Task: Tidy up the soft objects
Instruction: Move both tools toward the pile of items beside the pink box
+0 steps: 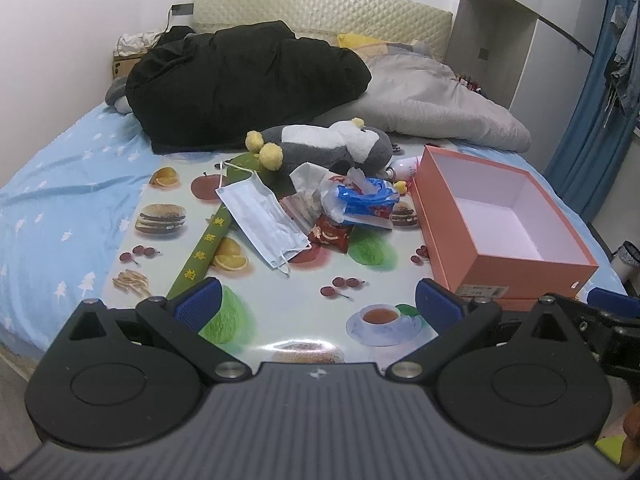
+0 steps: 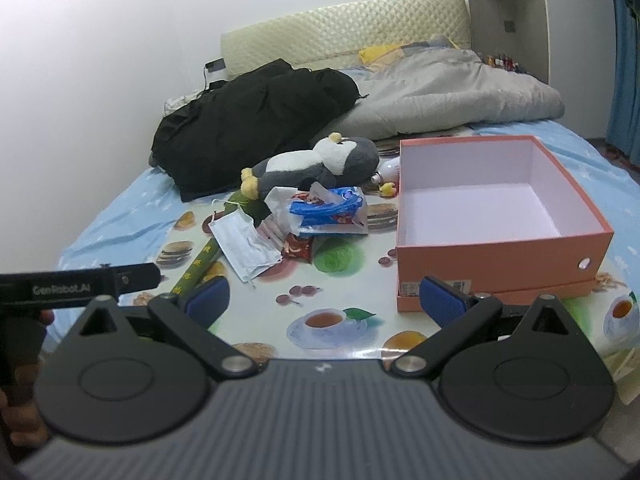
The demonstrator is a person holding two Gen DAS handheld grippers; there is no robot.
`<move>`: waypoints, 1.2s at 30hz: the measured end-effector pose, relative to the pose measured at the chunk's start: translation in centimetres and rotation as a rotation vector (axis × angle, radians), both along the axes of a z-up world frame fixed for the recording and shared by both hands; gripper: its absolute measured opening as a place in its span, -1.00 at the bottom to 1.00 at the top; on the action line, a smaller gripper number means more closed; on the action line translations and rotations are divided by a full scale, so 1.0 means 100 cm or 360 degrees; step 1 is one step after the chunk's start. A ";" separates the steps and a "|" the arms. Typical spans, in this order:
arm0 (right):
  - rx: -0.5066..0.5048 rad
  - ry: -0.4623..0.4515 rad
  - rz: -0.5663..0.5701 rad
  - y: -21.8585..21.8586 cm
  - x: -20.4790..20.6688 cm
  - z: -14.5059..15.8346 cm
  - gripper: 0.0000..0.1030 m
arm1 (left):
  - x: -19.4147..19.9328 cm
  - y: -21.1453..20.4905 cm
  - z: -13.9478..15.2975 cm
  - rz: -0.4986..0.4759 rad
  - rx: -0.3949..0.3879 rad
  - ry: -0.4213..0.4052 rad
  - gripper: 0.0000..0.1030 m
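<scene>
Penguin plush [image 1: 336, 146] lies on its side at the far edge of the printed mat [image 1: 280, 304], head toward the orange box [image 1: 516, 268]. Just in front of it sits a loose heap: face mask [image 1: 262, 220], crumpled tissue [image 1: 310, 178], blue plastic bag [image 1: 366, 196] and red snack packet [image 1: 330, 236], overlapping one another. The box stands beside the heap, and nothing is visible inside it. Left gripper [image 1: 318, 304] and right gripper [image 2: 326, 298] both hover short of the heap, fingers spread wide, holding nothing. Judgement: nothing is sorted yet. Recommended approach: lift the mask by its free edge first, keeping clear of its ear loop and the green stick [image 1: 200, 256].
</scene>
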State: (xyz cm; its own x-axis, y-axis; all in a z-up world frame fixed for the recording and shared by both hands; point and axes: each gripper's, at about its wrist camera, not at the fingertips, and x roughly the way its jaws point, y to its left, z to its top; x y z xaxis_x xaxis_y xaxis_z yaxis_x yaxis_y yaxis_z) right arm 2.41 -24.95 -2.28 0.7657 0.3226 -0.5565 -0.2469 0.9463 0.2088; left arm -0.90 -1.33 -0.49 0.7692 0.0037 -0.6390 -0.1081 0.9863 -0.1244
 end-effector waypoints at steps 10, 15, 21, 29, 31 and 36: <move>0.0002 -0.0002 0.0009 0.001 -0.004 -0.002 1.00 | 0.000 -0.002 -0.002 -0.0004 0.0005 0.0005 1.00; 0.0008 0.0014 0.0017 0.002 -0.004 -0.002 1.00 | 0.001 -0.003 -0.002 -0.0001 0.0006 0.0011 1.00; 0.0015 0.0020 0.0015 0.002 -0.004 -0.003 1.00 | 0.002 -0.003 -0.003 -0.0009 0.0008 0.0021 1.00; 0.0019 0.0023 0.0013 0.001 -0.008 -0.007 1.00 | 0.000 -0.002 -0.006 -0.0010 -0.0006 0.0018 1.00; 0.0017 0.0016 0.0014 0.001 -0.010 -0.008 1.00 | 0.000 -0.002 -0.006 -0.0007 -0.0004 0.0024 1.00; 0.0026 0.0027 0.0009 0.001 -0.016 -0.013 1.00 | -0.007 -0.002 -0.013 -0.0019 -0.0031 0.0033 1.00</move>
